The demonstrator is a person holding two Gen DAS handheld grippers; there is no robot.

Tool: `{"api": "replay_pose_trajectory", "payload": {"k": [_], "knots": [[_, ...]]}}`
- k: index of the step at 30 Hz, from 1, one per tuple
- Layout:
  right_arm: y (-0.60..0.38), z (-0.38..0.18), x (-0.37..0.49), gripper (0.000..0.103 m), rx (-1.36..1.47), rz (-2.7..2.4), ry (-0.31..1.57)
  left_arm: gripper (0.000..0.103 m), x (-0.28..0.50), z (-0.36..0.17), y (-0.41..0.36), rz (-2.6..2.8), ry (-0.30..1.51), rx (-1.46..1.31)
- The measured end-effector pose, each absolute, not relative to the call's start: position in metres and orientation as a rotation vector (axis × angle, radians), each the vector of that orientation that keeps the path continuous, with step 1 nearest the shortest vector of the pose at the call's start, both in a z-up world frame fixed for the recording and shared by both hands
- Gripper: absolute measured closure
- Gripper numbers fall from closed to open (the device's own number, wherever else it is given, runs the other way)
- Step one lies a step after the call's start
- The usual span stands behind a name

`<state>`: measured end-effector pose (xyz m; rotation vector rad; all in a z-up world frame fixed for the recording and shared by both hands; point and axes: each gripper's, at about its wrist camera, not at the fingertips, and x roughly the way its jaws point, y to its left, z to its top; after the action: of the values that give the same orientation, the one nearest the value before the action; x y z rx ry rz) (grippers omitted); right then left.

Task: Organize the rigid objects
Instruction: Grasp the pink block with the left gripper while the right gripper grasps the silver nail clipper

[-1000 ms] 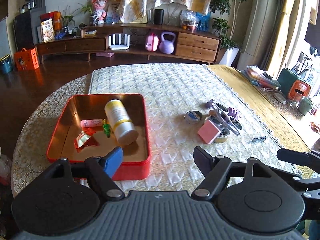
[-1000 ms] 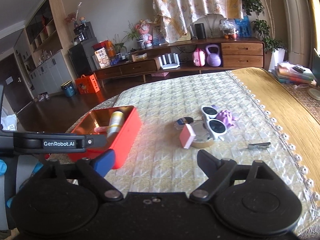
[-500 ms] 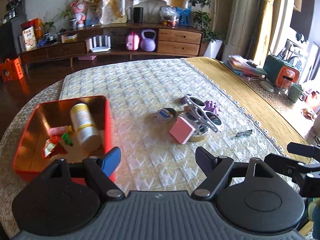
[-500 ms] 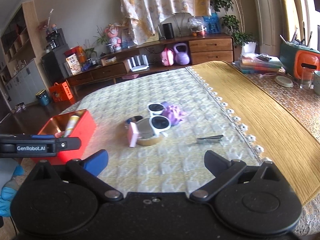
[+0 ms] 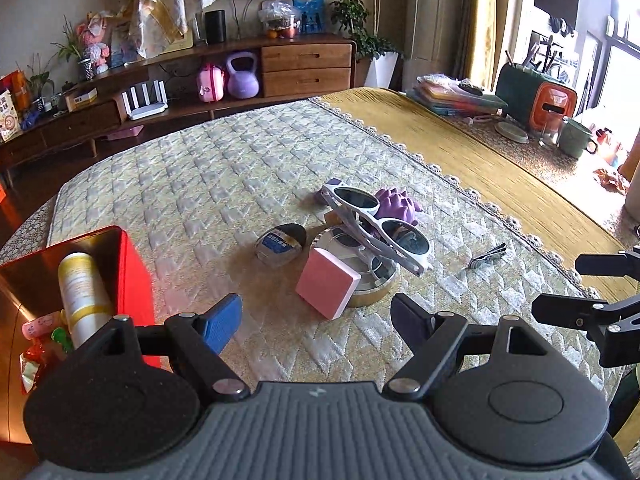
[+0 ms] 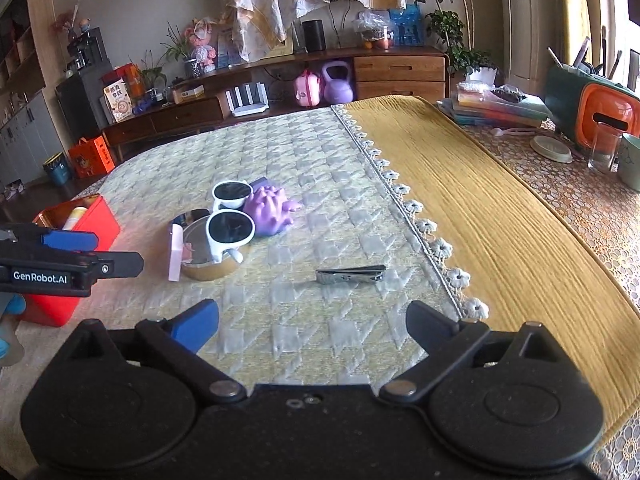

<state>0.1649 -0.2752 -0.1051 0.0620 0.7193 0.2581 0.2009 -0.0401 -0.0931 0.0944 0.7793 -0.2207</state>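
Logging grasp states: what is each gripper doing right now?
Left gripper: open, holding nothing.
Right gripper: open, holding nothing.

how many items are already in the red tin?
4 visible: a white-and-yellow bottle lying along the middle of the red tin, a pink tube, a small green piece and a red wrapper beside it. The left tongs block the near end, so more may be hidden.

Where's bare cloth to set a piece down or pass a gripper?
Free: quilted cloth between the red tin and the pink block; the strip around the nail clipper; the yellow runner. Crowded: white sunglasses, round tin, purple toy clustered together.
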Motion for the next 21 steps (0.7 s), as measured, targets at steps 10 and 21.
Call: {"api": "replay_pose_trajectory", "payload": {"k": [10,21], "knots": [[-0.275,-0.128,0.204,0.012,-0.002,0.26,0.731,0.021,0.238,-0.116,-0.045,-0.293,0.822,0.103],[-0.268,-0.142,0.226,0.02,-0.012,0.259,0.744,0.022,0.257,-0.13,-0.04,-0.334,0.823,0.083]]}}
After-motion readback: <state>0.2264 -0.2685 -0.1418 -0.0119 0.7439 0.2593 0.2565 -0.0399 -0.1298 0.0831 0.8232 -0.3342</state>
